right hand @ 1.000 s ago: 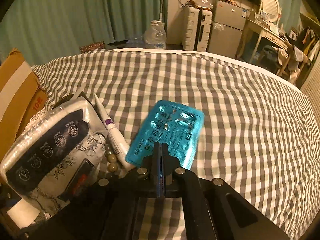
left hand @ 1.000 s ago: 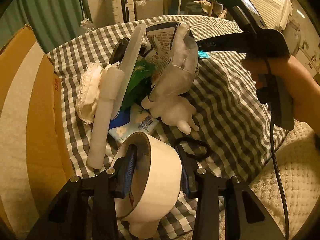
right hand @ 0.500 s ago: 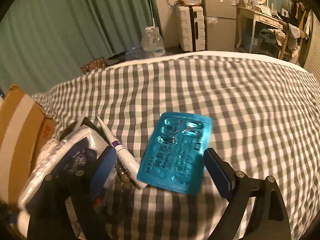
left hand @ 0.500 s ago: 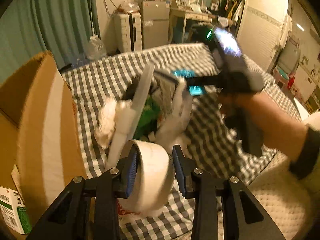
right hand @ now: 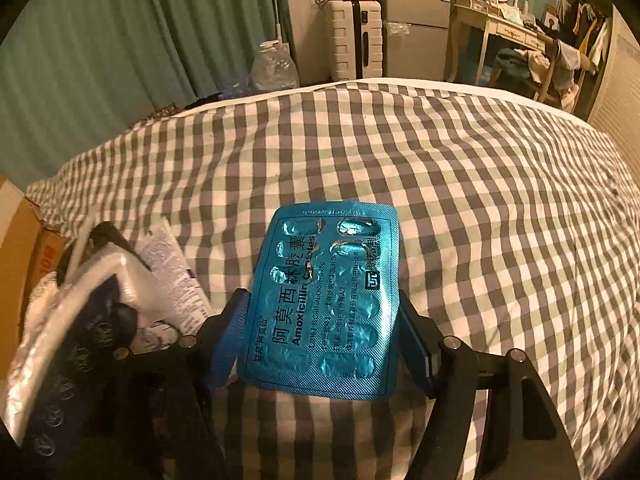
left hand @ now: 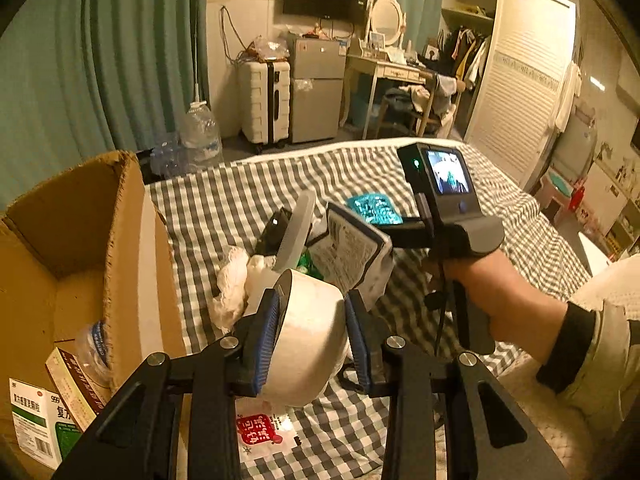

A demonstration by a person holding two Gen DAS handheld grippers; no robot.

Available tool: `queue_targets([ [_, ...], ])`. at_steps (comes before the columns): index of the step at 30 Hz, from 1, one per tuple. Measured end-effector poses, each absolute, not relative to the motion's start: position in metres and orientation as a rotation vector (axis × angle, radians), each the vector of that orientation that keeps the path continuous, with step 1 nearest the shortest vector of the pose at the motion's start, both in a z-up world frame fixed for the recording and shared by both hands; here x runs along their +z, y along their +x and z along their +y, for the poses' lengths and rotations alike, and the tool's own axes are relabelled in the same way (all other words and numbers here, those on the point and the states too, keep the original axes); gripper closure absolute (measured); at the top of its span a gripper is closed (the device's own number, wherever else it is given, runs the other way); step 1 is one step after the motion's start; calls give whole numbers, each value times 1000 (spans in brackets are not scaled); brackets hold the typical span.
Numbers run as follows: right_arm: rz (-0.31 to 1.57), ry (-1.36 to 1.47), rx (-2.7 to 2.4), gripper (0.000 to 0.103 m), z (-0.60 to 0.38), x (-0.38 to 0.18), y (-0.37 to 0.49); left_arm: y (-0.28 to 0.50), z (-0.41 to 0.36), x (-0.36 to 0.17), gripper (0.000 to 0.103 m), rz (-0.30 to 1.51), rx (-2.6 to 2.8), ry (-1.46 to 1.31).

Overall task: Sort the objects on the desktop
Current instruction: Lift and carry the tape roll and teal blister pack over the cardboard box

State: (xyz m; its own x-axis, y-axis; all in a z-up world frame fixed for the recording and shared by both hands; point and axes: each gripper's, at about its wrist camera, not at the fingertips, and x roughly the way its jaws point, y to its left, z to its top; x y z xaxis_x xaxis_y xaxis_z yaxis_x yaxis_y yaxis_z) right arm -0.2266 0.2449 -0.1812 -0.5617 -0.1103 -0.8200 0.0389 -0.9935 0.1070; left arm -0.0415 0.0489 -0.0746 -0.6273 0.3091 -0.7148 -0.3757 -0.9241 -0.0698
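With our left gripper [left hand: 310,338] clamped on the tape roll [left hand: 308,340], we should carry it level over the cardboard box [left hand: 80,248] beside it, while our right gripper [right hand: 324,344] stands apart around the amoxicillin blister pack [right hand: 326,300].

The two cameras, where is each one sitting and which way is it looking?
Left wrist: sits on the left claw, looking along it across the checked bed; it grips a white tape roll; the person's right hand and brown cardboard box show.
Right wrist: sits on the right claw, looking over the grey checked bedcover toward green curtains; open blue pads flank the teal foil pill sheet.
Shared: pill sheet, bedcover, white suitcase.
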Motion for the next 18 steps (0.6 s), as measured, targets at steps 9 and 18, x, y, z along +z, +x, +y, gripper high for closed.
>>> queue_targets([
  [9,-254,1331,-2734,34,267,-144,-214,-39,44,-56,69,92,2561,-1018],
  [18,-339,1209,-2772,34,266,-99,-187,-25,38,-28,69,91,2603,-917],
])
